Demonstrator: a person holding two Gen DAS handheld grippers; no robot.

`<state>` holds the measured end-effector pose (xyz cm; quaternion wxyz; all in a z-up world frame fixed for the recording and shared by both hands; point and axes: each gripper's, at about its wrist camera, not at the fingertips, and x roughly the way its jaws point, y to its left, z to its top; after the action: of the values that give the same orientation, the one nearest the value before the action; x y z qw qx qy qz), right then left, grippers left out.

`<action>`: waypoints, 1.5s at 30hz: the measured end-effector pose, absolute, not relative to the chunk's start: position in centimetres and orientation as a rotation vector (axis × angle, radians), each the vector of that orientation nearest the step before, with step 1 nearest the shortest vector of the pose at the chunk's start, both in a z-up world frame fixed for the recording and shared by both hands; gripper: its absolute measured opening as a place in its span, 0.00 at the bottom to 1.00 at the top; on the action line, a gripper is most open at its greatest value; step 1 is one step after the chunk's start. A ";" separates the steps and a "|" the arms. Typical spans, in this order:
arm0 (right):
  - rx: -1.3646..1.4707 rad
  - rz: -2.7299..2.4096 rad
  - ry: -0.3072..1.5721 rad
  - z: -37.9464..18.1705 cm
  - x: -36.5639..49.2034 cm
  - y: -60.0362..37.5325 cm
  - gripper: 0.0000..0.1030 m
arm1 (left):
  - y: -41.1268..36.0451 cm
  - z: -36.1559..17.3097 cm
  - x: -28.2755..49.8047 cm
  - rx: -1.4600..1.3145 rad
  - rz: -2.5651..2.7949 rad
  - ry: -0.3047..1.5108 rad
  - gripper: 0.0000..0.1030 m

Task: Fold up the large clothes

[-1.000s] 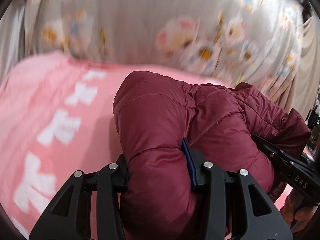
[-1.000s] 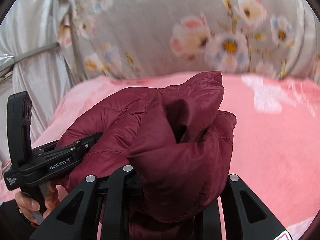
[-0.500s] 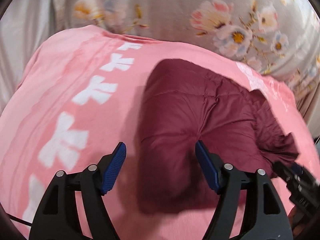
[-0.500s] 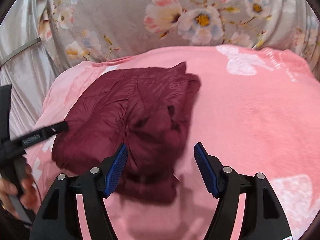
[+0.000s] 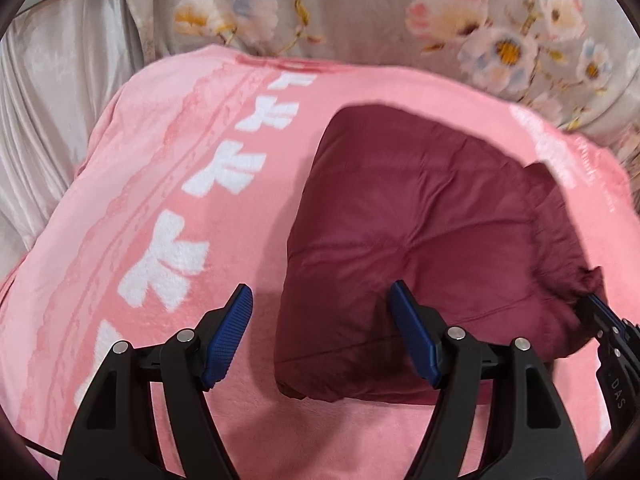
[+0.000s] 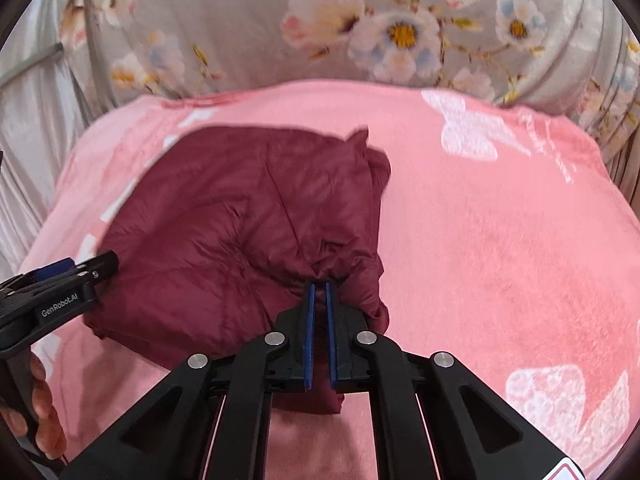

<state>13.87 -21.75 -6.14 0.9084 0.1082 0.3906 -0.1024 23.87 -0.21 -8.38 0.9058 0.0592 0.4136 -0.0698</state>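
Observation:
A maroon quilted puffer jacket point(image 5: 420, 232) lies folded into a thick bundle on a pink blanket point(image 5: 160, 184); it also shows in the right wrist view point(image 6: 224, 220). My left gripper point(image 5: 320, 304) is open and empty, just over the jacket's near left edge. My right gripper point(image 6: 319, 286) is shut on a bunched fold at the jacket's near right corner. The right gripper also shows at the right edge of the left wrist view point(image 5: 596, 304). The left gripper shows at the left of the right wrist view point(image 6: 96, 266).
The pink blanket point(image 6: 500, 240) with white bow patterns covers the surface. A grey floral fabric point(image 6: 360, 28) rises behind it. Pale satin cloth point(image 5: 52, 92) hangs at the left. A hand point(image 6: 44, 412) holds the left gripper's handle.
One second ago both grippers held the jacket lifted. Both then let it go onto the blanket and opened. The right gripper has since shut on the jacket's near right corner.

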 end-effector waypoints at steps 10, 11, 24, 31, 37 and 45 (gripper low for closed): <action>0.297 -0.212 0.875 -10.9 13.7 -22.1 0.00 | -0.8 -11.7 24.0 0.130 -0.151 0.869 0.70; 0.280 -0.218 0.869 -11.0 13.7 -21.8 0.00 | -0.8 -12.0 24.1 0.127 -0.149 0.866 0.72; 0.215 -0.248 0.837 -11.2 13.7 -21.0 0.01 | -0.3 -13.9 24.5 0.069 -0.150 0.833 0.85; 0.203 -0.252 0.838 -11.2 13.7 -20.9 0.02 | -0.2 -14.1 24.4 0.058 -0.148 0.810 0.87; 0.203 -0.256 0.837 -11.1 13.7 -20.8 0.03 | 0.1 -14.1 24.3 0.043 -0.134 0.803 0.91; 0.272 -0.266 0.715 -8.6 8.7 -21.8 0.70 | 2.1 -12.0 20.1 -0.020 -0.143 0.701 0.91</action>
<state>8.74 -21.77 -8.58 0.9191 0.1321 0.3478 -0.1296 20.11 2.05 -12.02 0.9367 -0.0096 0.3430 -0.0702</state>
